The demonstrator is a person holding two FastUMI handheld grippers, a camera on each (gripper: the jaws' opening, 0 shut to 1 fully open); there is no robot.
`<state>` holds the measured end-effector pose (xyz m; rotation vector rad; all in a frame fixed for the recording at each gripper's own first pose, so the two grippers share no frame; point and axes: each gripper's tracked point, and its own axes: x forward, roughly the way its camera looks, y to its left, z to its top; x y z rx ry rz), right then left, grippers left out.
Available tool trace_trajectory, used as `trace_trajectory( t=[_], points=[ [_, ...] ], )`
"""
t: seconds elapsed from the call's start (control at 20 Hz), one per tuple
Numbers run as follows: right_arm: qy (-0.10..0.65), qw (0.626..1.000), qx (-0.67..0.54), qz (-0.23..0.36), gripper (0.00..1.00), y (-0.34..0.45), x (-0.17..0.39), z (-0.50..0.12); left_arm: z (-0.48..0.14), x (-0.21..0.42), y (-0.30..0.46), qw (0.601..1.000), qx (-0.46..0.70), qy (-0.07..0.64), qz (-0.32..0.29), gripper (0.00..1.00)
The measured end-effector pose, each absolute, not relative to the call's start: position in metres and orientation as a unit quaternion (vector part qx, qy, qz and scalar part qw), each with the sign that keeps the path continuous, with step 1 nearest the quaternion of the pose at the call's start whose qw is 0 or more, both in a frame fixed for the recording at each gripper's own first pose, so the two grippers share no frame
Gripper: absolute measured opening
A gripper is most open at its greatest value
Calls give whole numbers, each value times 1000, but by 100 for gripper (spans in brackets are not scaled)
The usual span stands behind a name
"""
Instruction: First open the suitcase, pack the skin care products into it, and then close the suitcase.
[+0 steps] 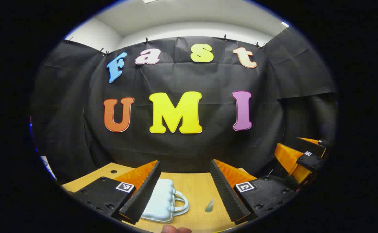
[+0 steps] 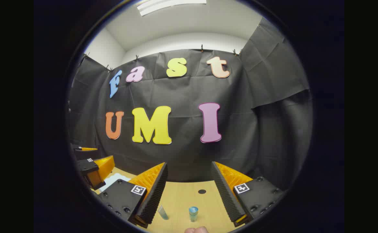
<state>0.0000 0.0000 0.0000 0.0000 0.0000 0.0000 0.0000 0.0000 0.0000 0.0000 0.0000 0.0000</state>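
A small pale-blue suitcase [image 1: 163,202] with a handle lies closed on the wooden table [image 1: 195,184], just ahead of my left gripper [image 1: 184,189], partly behind its left finger. A small clear tube [image 1: 209,205] lies to its right. My left gripper stands open above the table with nothing between its fingers. In the right gripper view, a small blue-capped bottle [image 2: 193,213] stands upright and a clear tube [image 2: 163,212] sits beside it, both below my open right gripper [image 2: 189,191]. The suitcase's corner [image 2: 111,181] shows at the left.
The right gripper [image 1: 302,158] shows at the right edge of the left gripper view; the left gripper [image 2: 95,168] shows at the left of the right gripper view. A dark hole [image 2: 202,191] marks the table. The black cloth wall rises behind the table.
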Motion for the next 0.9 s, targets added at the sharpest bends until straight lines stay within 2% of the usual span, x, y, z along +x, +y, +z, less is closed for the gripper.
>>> trace_trajectory(
  t=[0.6, 0.7, 0.9],
  points=[
    [10, 1000, 1, 3, 80, -1, 15, -8, -5, 18, 0, 1000, 1, 3, 2, 98],
    [11, 1000, 3, 1, 77, -3, 16, -9, -8, 20, -1, 1000, 0, 6, 1, 98],
    [23, 1000, 1, -3, 80, -8, 19, -18, -18, 23, -6, 1000, 7, 15, -11, 98]
  ],
)
